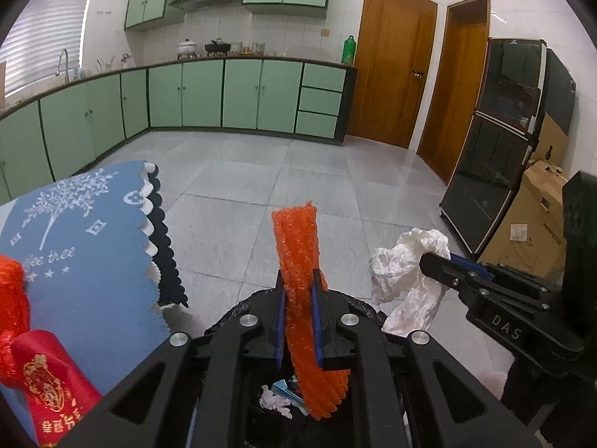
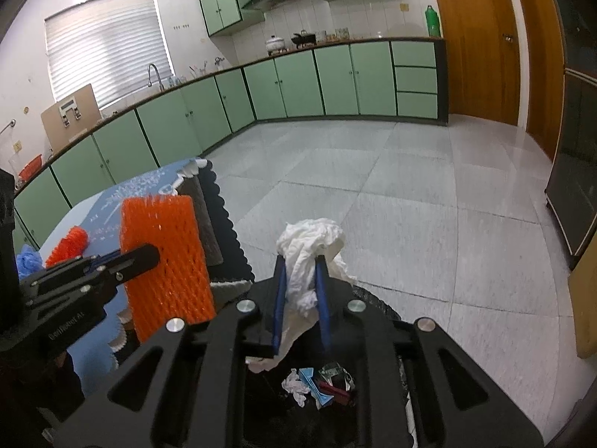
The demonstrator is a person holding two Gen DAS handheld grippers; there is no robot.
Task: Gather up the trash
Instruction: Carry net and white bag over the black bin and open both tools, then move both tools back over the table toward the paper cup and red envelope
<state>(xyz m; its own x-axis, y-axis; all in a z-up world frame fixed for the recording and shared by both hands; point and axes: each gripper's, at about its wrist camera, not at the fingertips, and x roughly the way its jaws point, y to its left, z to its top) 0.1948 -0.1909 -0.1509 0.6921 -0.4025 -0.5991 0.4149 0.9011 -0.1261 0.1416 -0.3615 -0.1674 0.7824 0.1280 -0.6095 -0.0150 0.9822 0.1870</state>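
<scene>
Orange foam net sleeve pinched in left hand-held gripper, long axis running up and away along the fingers, lower end hanging past the jaws over the bin. Directly below: black-lined trash bin, mouth open, already holding a white scrap and a blue bit. Seen from the right wrist, same sleeve broad-side on, a flat netted rectangle, left hand-held gripper clamped on its near edge.

Crumpled white tissue nipped between the blue pads of right hand-held gripper, wad bunched above the fingertips, tail drooping toward the bin. Bin contents straight beneath: paper, blue piece, dark foil-like wrapper. From the left wrist, tissue and right hand-held gripper just beside the sleeve, both over the bin rim.

Jaws on both sides nearly together, narrow gap filled by the item; grip on the tissue looks loose, pads barely pressing.

Judgement: drop is the step in hand; both items lie above the bin mouth, neither nearer than the other. Sleeve long and light, may catch on the rim.

Outward: blue patterned cloth over the tabletop to the left, red net scrap and red ribbon on it; grey tiled floor beyond.
</scene>
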